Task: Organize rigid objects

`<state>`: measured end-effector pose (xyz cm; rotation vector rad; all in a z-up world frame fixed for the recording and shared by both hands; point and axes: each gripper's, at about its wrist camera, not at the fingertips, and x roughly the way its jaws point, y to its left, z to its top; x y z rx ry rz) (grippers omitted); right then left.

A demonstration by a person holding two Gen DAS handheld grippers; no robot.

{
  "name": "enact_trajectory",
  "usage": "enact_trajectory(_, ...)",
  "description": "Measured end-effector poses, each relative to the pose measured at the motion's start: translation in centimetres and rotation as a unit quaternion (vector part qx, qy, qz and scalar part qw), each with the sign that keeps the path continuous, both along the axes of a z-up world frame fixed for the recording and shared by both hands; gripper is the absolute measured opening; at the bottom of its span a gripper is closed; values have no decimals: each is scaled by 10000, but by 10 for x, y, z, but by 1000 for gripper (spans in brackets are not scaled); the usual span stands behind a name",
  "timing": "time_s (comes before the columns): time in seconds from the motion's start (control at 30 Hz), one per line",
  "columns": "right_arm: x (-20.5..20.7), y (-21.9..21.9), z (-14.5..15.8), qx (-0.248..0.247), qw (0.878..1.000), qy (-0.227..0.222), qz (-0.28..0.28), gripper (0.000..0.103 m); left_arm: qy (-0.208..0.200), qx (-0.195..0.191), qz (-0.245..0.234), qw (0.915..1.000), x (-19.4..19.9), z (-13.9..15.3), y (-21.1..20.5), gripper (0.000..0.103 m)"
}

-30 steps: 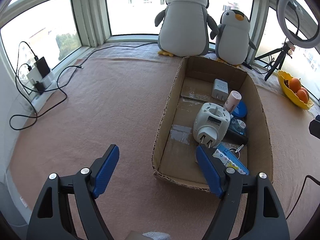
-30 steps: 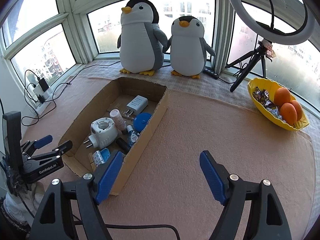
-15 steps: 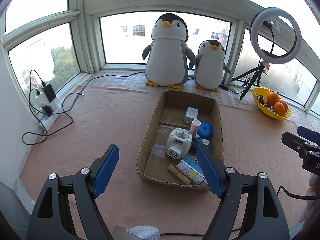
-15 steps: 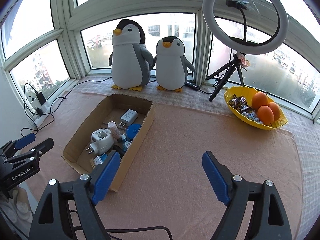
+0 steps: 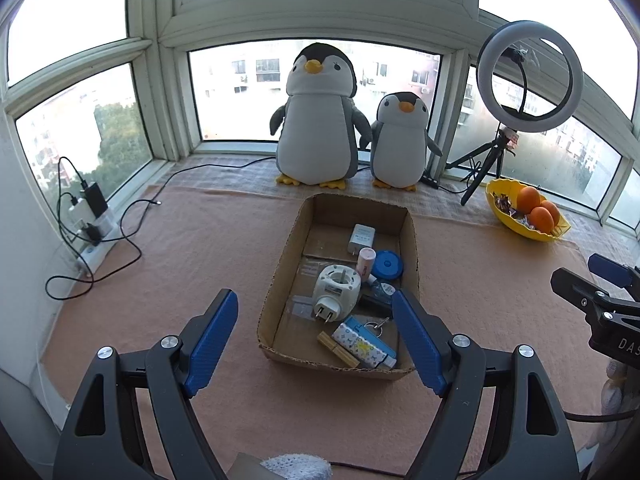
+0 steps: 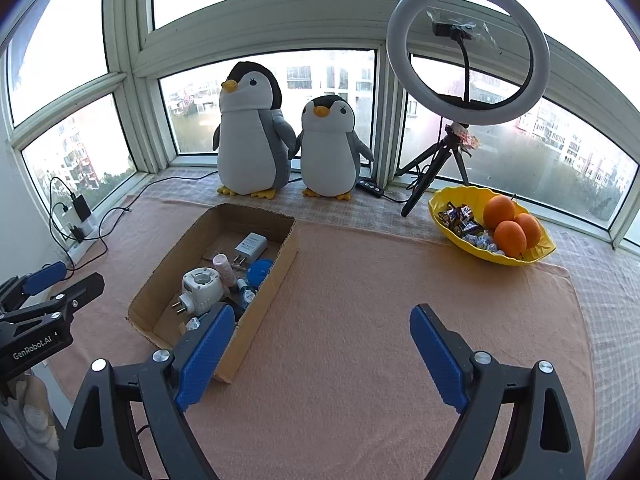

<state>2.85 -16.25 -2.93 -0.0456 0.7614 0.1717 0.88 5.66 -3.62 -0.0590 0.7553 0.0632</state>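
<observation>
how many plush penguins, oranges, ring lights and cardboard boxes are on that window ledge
plush penguins: 2, one large and one small
oranges: 3, in the yellow bowl, the first, the second and the third
ring lights: 1
cardboard boxes: 1
total: 7

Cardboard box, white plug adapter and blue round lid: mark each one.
cardboard box [image 5: 276, 280], left wrist view, left wall.
white plug adapter [image 5: 335, 286], left wrist view, round body.
blue round lid [image 5: 387, 265], left wrist view, top face.
</observation>
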Motion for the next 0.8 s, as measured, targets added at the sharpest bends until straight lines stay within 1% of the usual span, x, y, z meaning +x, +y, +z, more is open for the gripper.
enact_trajectory(0.8,2,-4,-5,3,9999,116,-53,87,88,-60,-87,9999,3,-2,-2,80)
